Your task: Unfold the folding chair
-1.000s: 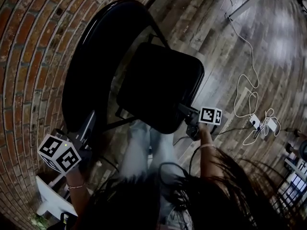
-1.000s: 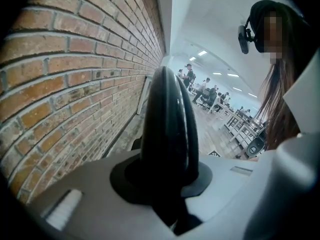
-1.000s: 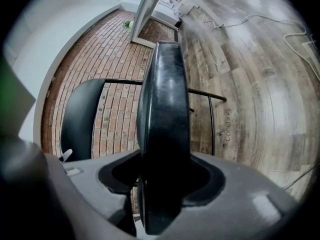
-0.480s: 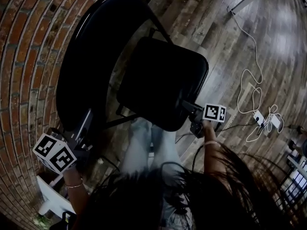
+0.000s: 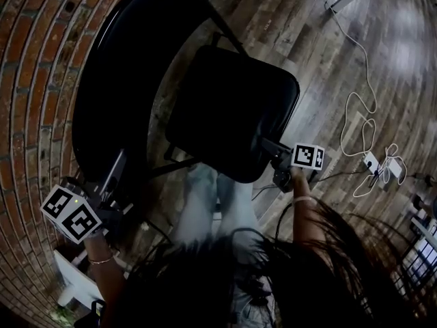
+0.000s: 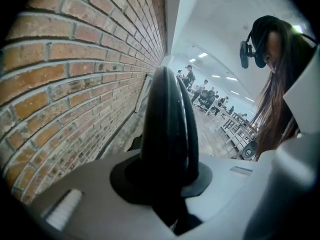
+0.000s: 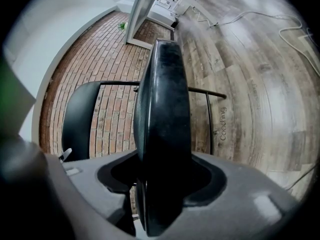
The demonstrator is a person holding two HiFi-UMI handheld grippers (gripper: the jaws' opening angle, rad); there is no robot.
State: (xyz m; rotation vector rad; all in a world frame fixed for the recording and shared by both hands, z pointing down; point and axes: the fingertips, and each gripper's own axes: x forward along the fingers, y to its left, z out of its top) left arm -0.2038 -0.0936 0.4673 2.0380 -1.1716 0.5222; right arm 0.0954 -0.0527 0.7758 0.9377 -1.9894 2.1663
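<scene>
The black folding chair stands against the brick wall, its curved backrest [image 5: 130,80] at the left of the head view and its padded seat [image 5: 232,108] in the middle. My left gripper [image 5: 110,182] is shut on the backrest's near edge, which shows edge-on as a dark blade [image 6: 167,129] in the left gripper view. My right gripper [image 5: 273,154] is shut on the seat's front corner. In the right gripper view the seat [image 7: 162,129] fills the gap between the jaws, with the backrest [image 7: 80,119] and a thin frame tube [image 7: 202,91] behind it.
The brick wall [image 5: 34,80] runs down the left. White cables and a power strip [image 5: 372,161] lie on the wooden floor [image 5: 321,60] to the right. My legs in jeans [image 5: 205,203] are under the seat. A white object [image 5: 75,285] sits at the lower left.
The right gripper has sunk slightly with the seat's front edge, and the seat lies a little flatter. The left gripper keeps its hold on the backrest.
</scene>
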